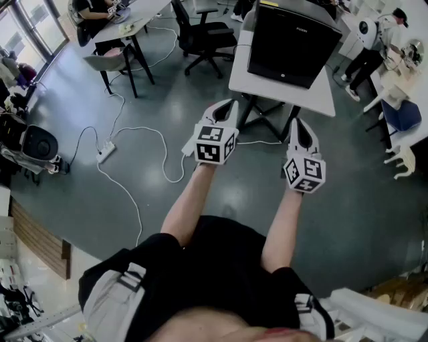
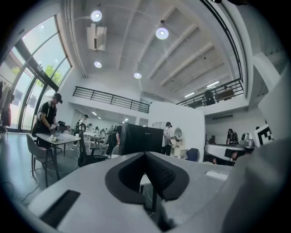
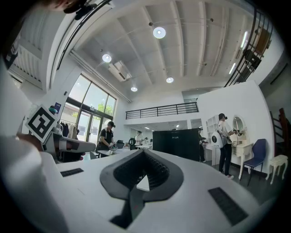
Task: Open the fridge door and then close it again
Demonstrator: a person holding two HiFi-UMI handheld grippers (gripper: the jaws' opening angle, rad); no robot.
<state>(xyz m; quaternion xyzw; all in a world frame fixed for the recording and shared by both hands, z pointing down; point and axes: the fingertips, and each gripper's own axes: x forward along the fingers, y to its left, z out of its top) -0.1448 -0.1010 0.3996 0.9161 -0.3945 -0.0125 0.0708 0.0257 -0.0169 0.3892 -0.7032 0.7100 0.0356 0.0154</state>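
Note:
The fridge point(image 1: 291, 40) is a small black box standing on a white table point(image 1: 267, 83) straight ahead of me, its door closed. Both grippers are held level in front of my body, a short way before the table's near edge and touching nothing. My left gripper point(image 1: 226, 107) is shut and empty; in the left gripper view the fridge point(image 2: 138, 139) stands beyond its tips point(image 2: 145, 154). My right gripper point(image 1: 299, 125) is also shut with nothing in it, and in the right gripper view the fridge point(image 3: 175, 143) shows past its tips point(image 3: 143, 152).
A white cable and power strip point(image 1: 105, 152) trail over the grey floor to the left. A black office chair point(image 1: 200, 33) and a desk with a seated person point(image 1: 93, 10) stand at the back left. People and a white chair point(image 1: 401, 160) are at the right.

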